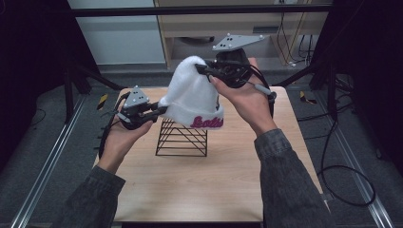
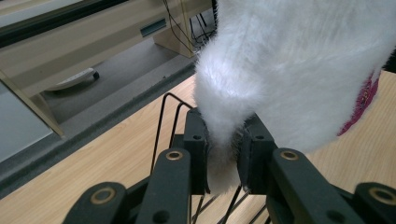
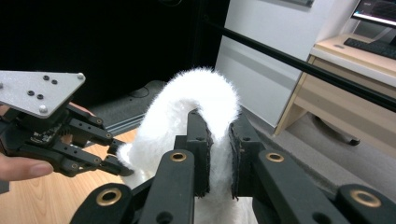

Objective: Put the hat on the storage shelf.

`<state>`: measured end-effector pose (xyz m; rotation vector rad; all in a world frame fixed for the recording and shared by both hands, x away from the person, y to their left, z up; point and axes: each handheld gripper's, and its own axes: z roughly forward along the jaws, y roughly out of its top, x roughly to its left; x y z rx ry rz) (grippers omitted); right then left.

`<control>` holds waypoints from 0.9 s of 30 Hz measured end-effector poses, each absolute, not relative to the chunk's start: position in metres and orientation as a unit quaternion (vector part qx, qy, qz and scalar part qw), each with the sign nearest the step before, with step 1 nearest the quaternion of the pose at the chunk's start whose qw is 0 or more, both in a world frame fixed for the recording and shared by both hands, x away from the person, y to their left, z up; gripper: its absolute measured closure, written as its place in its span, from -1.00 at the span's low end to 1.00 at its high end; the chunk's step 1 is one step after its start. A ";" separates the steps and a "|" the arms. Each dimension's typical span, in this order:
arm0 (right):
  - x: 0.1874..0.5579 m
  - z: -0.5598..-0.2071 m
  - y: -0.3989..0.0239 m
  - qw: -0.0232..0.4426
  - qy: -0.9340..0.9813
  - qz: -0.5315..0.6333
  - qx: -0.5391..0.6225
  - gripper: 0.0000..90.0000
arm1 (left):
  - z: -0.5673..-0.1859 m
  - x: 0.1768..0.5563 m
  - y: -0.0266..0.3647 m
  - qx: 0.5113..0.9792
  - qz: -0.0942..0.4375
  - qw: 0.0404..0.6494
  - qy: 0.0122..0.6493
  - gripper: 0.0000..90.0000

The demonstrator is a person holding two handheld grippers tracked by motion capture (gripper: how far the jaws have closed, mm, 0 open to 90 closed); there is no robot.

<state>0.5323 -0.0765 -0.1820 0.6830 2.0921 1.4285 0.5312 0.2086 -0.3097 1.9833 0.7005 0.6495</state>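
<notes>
Hat [image 1: 192,97], fluffy, likely light and limp: left gripper [image 1: 159,110] pinches its brim, right gripper [image 1: 203,70] pinches its crown, over wire rack [image 1: 183,138]; brim judged the firmer hold

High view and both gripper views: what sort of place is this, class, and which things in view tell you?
Probably a lab or office workroom: a wooden table inside a black frame, loose cables on grey floor, and a desk with keyboard and monitor behind.

Both forearms wear dark grey sleeves [image 1: 285,166], possibly denim. Each black gripper [image 1: 164,110] carries brass-ringed pivots, a trailing black cable and a screwed grey triangular plate [image 1: 137,97].
</notes>
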 end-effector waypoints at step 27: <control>0.554 -0.217 -0.058 0.227 0.795 0.500 0.257 0.79 | -0.343 0.538 0.230 0.802 0.253 0.440 0.314 0.68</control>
